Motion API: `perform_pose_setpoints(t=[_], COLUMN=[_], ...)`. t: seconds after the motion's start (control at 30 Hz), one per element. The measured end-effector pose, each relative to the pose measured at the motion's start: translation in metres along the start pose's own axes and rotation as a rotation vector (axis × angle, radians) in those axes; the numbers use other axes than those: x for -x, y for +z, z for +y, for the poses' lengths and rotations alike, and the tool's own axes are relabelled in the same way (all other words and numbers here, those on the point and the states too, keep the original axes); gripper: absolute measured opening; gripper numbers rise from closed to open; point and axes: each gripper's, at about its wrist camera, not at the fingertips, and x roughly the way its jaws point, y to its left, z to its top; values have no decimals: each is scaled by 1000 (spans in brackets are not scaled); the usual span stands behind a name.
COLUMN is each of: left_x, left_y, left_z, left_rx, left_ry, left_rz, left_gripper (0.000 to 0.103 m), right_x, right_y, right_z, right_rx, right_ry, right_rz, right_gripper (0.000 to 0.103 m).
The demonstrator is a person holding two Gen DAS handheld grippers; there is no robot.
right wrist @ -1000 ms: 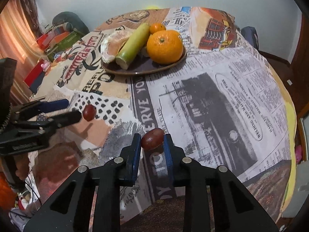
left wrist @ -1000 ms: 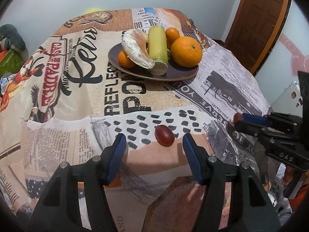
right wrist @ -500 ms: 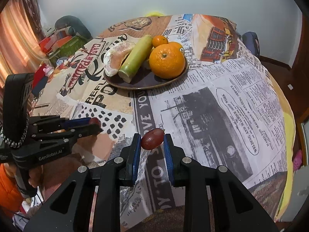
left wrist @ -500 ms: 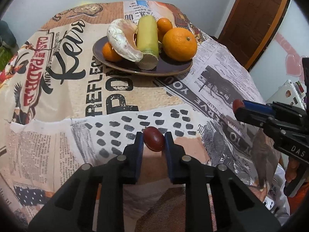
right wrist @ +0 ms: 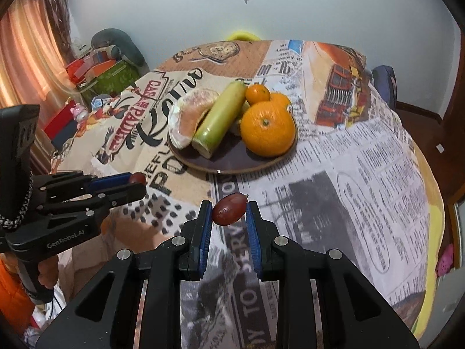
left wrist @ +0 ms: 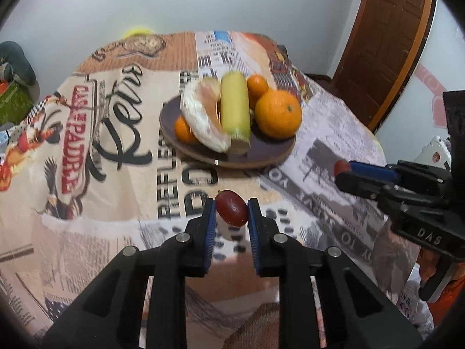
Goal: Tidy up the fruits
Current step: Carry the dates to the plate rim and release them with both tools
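**Both claws hold a red grape above the counter**

The left claw [left wrist: 231, 208] is closed narrowly on a dark red grape [left wrist: 231, 208], pinched between its blue pads [left wrist: 209, 232] and lifted clear of the cloth. The right claw [right wrist: 229, 209] grips a second red grape [right wrist: 228, 208] the same way, the fruit lying crosswise between the pads with its stem end to the right. Each claw also shows in the other's camera: the right claw [left wrist: 341, 171] reaches in from the right edge of the left wrist view with a red fruit at its tip, and the left claw [right wrist: 136, 181] enters from the left of the right wrist view, likewise with a bit of red at its tip.

Beyond both claws, toward the middle of the counter [right wrist: 363, 174], sits a dark round plate [left wrist: 261, 151]. On it lie a large orange [left wrist: 277, 114], a pale green stalk-like piece [left wrist: 235, 113] with a cut end facing the cameras, a peeled whitish citrus segment [left wrist: 203, 116], and two small oranges, one [left wrist: 257, 85] behind the large orange and one [left wrist: 183, 126] at the plate's left edge. The items on the plate touch one another.

The counter is covered by a cloth printed with newspaper text and poster art. Behind it are a pale wall and a brown wooden door [left wrist: 383, 43] on the right.
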Motion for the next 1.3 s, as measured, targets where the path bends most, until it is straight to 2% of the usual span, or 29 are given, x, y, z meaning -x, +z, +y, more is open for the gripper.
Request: perform_pose_setpoints(t=[0.17,0.37,1.0,1.3], left_x=[0,-11,-60,-64], left_y=[15,27,39,39], left_z=[-2,-8,-14,-14], left_rx=[-3,-20,-8,-10], left_ry=[-5,-17,-21,-22], left_rz=[-28,-24,30,30], left_gripper=[21,21,21,21], right_x=[-4,-12,-54,-63], right_y=[12,23,32,33], right_z=[1,-5,-21,-22], right_rx=[10,8,9,12], right_ry=[1,7,25,23], right_rz=[-18,-25,34,59], right_gripper=[22,22,22,23])
